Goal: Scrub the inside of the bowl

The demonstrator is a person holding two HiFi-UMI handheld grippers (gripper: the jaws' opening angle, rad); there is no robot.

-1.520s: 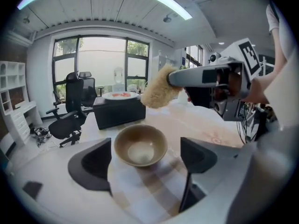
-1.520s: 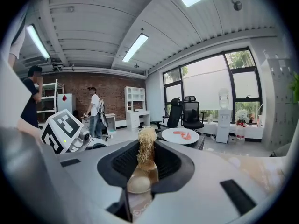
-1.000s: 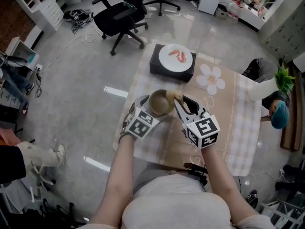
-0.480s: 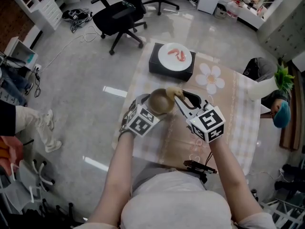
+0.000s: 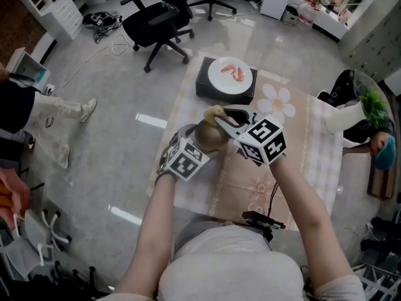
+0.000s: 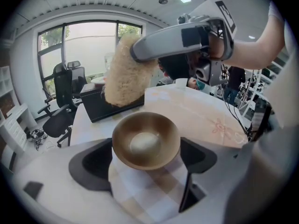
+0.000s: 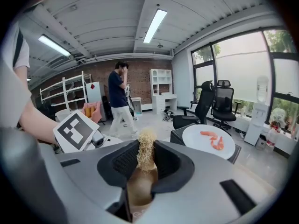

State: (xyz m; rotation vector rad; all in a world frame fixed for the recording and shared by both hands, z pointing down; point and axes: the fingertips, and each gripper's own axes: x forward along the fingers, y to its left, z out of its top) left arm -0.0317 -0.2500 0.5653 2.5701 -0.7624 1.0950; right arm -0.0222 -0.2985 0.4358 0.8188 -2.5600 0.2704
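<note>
A brown bowl (image 5: 210, 135) (image 6: 145, 141) rests on the checked cloth, and my left gripper (image 5: 199, 142) (image 6: 145, 154) is shut on it, one jaw on each side. The bowl's inside faces up, with a pale shine at its bottom. My right gripper (image 5: 220, 115) (image 7: 146, 161) is shut on a tan fibrous scrubber (image 5: 215, 112) (image 6: 124, 76) (image 7: 146, 154). In the left gripper view the scrubber hangs above the bowl's far rim, not touching it. The right gripper view shows the bowl as a brown shape (image 7: 139, 190) below its jaws.
A white plate with red pieces (image 5: 230, 75) (image 7: 210, 142) lies on a black box at the table's far side. A white vase with a green plant (image 5: 352, 114) stands at the right edge. Office chairs (image 5: 160, 19) stand beyond, and a person (image 7: 119, 97) walks on the floor.
My right gripper has swung up and to the left with the scrubber, from beside the bowl's right rim to above its far rim. The left gripper and bowl stayed put.
</note>
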